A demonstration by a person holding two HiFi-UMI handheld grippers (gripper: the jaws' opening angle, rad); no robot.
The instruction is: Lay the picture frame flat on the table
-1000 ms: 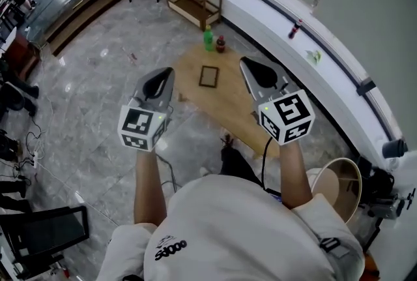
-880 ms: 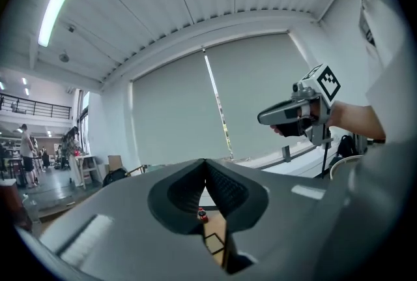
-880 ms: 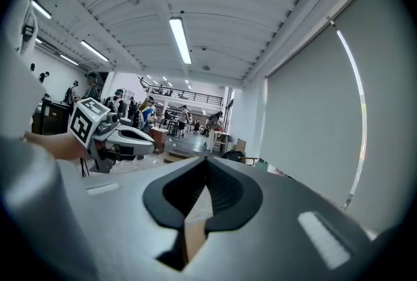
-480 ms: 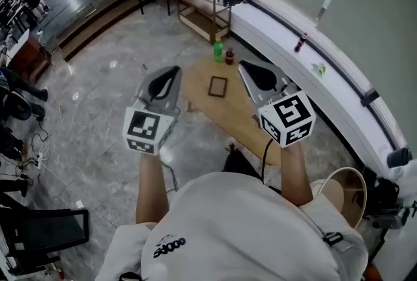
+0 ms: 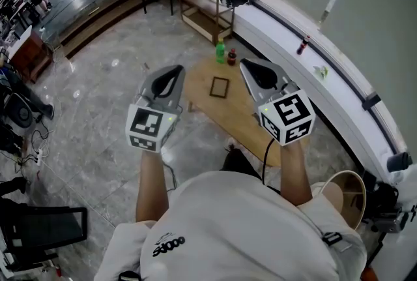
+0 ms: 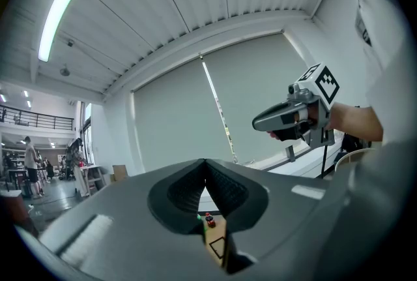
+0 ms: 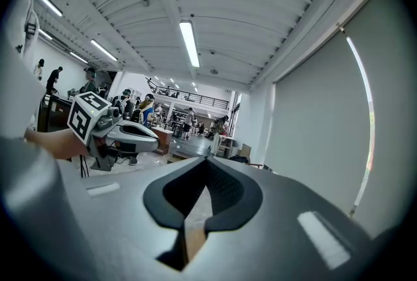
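Grey marble floor (image 5: 98, 97) fills most of the head view. You stand at the near side of a wooden oval worktop (image 5: 225, 115) that sits well below your hands.

Left tongs (image 5: 174, 71): jaws pressed tip to tip, nothing between them. Right tongs (image 5: 247, 66): likewise closed and empty. Both point roughly level out over the worktop and touch nothing.

Picture frame (image 5: 219, 87): dark, rectangular, on the far-left part of the worktop. From above its whole outline shows, so it reads as already lying on its back. I cannot rule out a slight lean.

Key relation: the frame lies ahead of and below both tongs, in the gap between them, and looks somewhat closer to the right pair. Its sides look nearly equal from here. The slightly longer one seems to run near-to-far, a little canted.

Judgement: if it needs any further settling, your right hand has the shorter reach. You would have to open those jaws before coming down.

Green bottle (image 5: 221, 51) and dark bottle (image 5: 231, 57) stand just beyond the frame's far edge, apart from it.
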